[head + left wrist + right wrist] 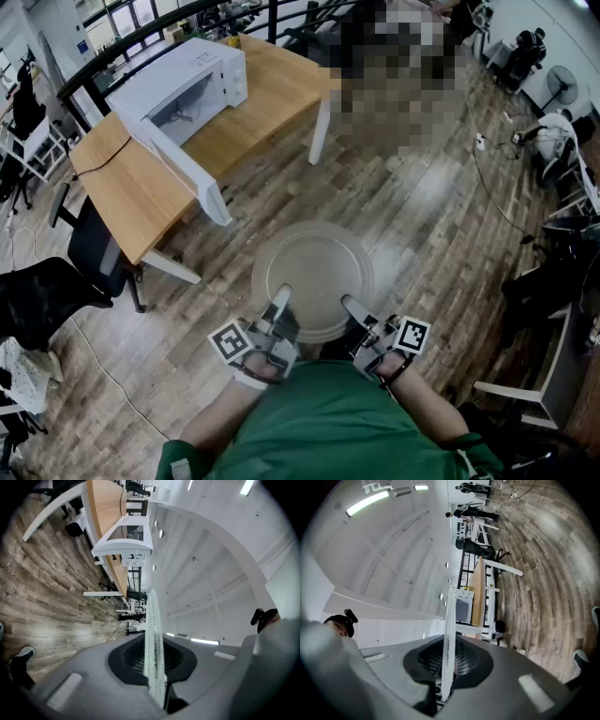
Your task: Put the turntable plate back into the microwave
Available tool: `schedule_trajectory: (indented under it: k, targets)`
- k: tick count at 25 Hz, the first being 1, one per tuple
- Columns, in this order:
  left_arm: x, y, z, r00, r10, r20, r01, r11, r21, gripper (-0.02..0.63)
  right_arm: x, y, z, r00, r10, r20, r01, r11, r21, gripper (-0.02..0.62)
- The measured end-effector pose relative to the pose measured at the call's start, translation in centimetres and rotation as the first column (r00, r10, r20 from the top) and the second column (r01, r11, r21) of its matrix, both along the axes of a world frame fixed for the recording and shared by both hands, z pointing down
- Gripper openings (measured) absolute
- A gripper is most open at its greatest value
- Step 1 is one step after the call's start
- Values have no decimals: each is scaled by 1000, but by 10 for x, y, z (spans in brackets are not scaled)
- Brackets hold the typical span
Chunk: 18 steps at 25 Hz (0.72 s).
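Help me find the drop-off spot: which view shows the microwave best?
The head view: the white microwave sits whole on the wooden table, door swung open. The left gripper view shows it small and sideways; the right gripper view shows it small, just beside the edge of the turntable plate.

The turntable plate (314,272) is clear glass and the microwave (187,84) is white. The table (281,94) has a light wood top and white legs, on a floor (422,216) of grey-brown wood-grain planks. The left gripper (279,300) and right gripper (352,306) are grey, each bearing a black-and-white square marker.
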<state>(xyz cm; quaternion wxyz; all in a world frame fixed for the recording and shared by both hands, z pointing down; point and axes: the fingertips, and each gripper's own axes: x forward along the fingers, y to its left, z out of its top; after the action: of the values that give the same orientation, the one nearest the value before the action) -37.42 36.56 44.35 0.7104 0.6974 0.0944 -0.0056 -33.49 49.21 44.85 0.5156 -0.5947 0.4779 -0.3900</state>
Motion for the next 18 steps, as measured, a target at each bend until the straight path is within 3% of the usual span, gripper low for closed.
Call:
schedule_trajectory:
  k: [9, 18]
  targets:
    - [2, 9, -3, 1000, -10, 10, 11, 1000, -22, 32, 3, 8, -8, 1000, -14, -11, 14, 1000, -10, 32]
    - [54, 9, 1, 998, -58, 22, 58, 998, -2, 32, 62, 6, 1, 999, -50, 8, 50, 999, 12, 34]
